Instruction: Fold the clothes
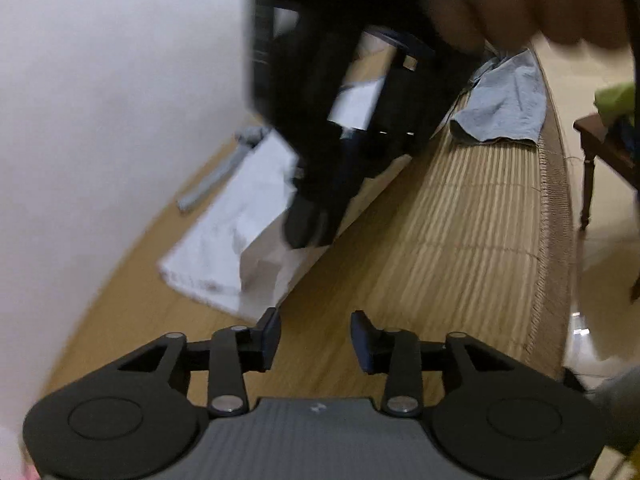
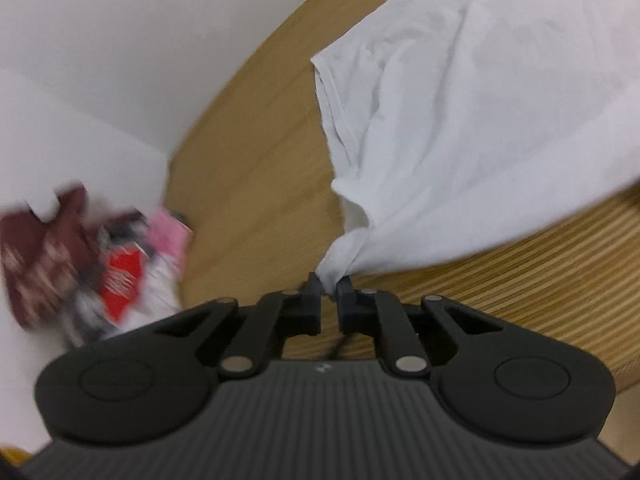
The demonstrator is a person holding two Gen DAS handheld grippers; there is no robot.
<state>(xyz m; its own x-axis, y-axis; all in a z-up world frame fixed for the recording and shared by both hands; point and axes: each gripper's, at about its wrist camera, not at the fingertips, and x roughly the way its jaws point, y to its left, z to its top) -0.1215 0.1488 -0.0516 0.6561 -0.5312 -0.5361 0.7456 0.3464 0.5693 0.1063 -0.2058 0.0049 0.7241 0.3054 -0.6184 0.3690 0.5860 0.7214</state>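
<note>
A white garment (image 2: 460,120) lies spread on the wooden surface and bamboo mat. My right gripper (image 2: 330,280) is shut on a bunched corner of it and holds that corner pulled toward the camera. In the left wrist view the same white garment (image 1: 236,236) lies ahead to the left, with the right gripper's black body (image 1: 320,184) over it. My left gripper (image 1: 316,328) is open and empty above the mat, just short of the garment's near edge.
A grey-blue garment (image 1: 504,100) lies further along the bamboo mat (image 1: 460,216). A grey strip (image 1: 216,176) lies by the white wall. A dark wooden stool (image 1: 600,148) stands right of the mat. A pile of colourful clothes (image 2: 100,264) sits at left.
</note>
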